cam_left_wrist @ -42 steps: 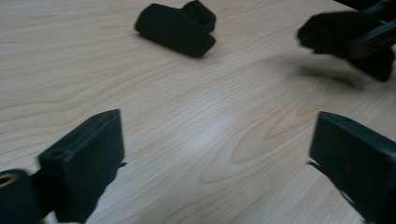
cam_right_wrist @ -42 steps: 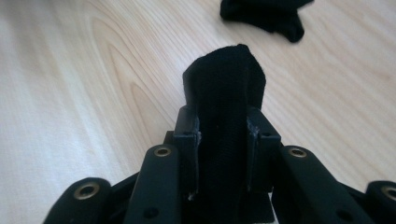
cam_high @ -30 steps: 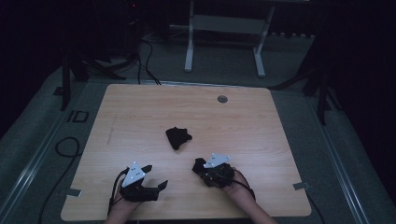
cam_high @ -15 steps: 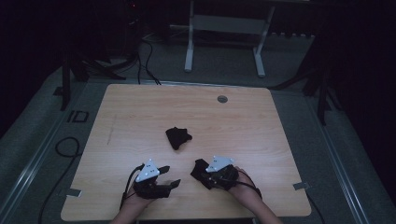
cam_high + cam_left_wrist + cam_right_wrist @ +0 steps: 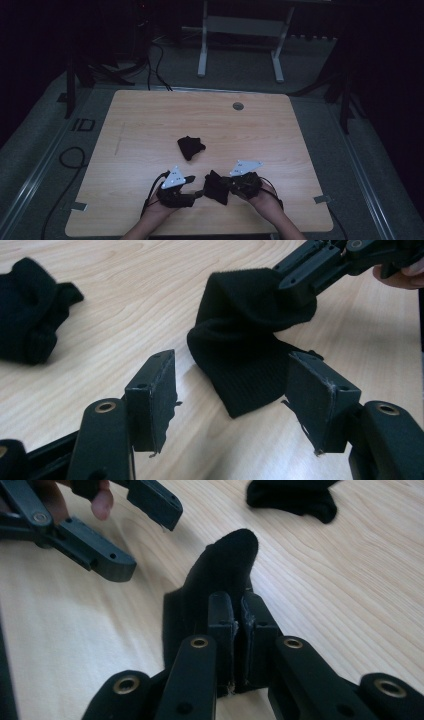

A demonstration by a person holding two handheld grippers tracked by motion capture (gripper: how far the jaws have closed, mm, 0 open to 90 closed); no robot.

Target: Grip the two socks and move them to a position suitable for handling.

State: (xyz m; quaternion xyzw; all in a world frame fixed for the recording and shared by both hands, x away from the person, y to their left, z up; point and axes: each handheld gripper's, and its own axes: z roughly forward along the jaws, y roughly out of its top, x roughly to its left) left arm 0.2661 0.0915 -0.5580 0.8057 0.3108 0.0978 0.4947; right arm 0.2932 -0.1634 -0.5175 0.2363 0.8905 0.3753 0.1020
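The right gripper is clenched on a black sock at the near edge of the table; its jaws have just been closing, with fabric pinched between the pads. The sock hangs from that grip, its lower end touching the table. The left gripper is released: its jaws have just been closing too, but the pads stand apart on either side of the sock's free end without pressing it. A second black sock lies bunched farther out, near the table centre, well apart from both grippers.

Probable faults from here:
- The right grip looks to hold only a fold of fabric; a pull from the left gripper could strip the sock out.
- The left jaws may close beside the dangling end instead of on it.
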